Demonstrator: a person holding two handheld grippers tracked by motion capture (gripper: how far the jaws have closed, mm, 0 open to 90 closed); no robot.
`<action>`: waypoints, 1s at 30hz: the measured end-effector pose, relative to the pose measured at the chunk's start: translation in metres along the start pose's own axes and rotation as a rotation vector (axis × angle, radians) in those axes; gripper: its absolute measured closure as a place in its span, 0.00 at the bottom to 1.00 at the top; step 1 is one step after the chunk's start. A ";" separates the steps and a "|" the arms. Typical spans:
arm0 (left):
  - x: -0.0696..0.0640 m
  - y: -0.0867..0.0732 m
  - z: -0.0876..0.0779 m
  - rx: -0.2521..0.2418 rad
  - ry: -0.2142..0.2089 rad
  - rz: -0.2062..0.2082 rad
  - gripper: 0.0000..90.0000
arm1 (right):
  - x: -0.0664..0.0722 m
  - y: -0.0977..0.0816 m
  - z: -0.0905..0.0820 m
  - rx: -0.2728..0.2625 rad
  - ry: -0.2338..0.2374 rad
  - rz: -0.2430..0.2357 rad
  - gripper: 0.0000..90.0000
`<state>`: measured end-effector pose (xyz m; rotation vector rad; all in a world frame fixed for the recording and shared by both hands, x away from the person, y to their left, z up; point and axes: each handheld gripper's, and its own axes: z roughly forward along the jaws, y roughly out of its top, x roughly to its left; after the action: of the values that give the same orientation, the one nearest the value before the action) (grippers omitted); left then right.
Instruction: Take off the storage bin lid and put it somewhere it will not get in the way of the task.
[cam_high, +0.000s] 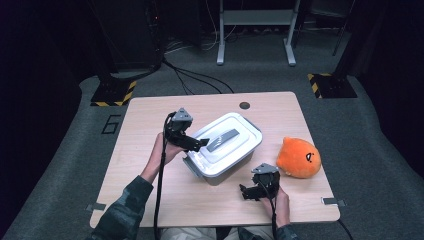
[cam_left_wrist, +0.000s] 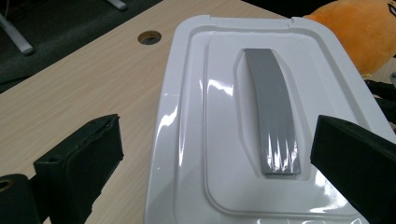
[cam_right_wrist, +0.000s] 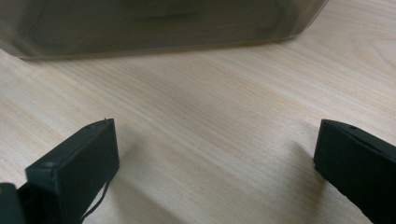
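Item 1: storage box (cam_high: 235, 157), translucent grey body, set at the middle of the table (cam_high: 150, 125) with its long axis running from 7 to 1 o'clock. It is closed by a white lid (cam_high: 222, 142) bearing a recessed grey handle (cam_high: 223, 138).

Item 2: left gripper (cam_high: 200, 144), held at the box's 9 o'clock end, over the lid's edge. Its jaws are spread wide, and nothing is gripped. In the left gripper view the handle (cam_left_wrist: 275, 116) is seen lying between the two jaws, ahead of them, lengthwise to the line of approach.

Item 3: right gripper (cam_high: 246, 192), held low over the table at the box's 5 o'clock side, just clear of it. Its jaws are likewise parted and empty; the box wall (cam_right_wrist: 154, 23) is seen ahead in the right gripper view.

Item 4: orange plush toy (cam_high: 298, 157), resting at the box's 3 o'clock, apart from it.

Step in hand, as judged: approach to the lid, which is not yet lifted. For the next move, the left gripper would need to be advanced and turned so that the handle is straddled across its width, then closed and raised, with the box steadied by the right gripper.
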<state>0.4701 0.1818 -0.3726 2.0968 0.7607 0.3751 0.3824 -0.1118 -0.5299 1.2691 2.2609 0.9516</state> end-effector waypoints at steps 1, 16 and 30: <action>-0.001 0.001 0.001 -0.001 -0.001 -0.001 0.02 | 0.000 0.000 0.000 -0.001 0.002 -0.005 0.00; -0.015 0.016 0.024 0.040 0.011 0.020 0.08 | -0.001 0.000 0.000 -0.001 0.004 -0.009 0.00; -0.031 0.025 0.052 0.091 0.009 0.064 0.10 | 0.000 0.000 0.000 0.001 0.008 -0.008 0.00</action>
<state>0.4822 0.1183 -0.3834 2.2105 0.7293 0.3911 0.3827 -0.1120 -0.5298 1.2584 2.2708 0.9544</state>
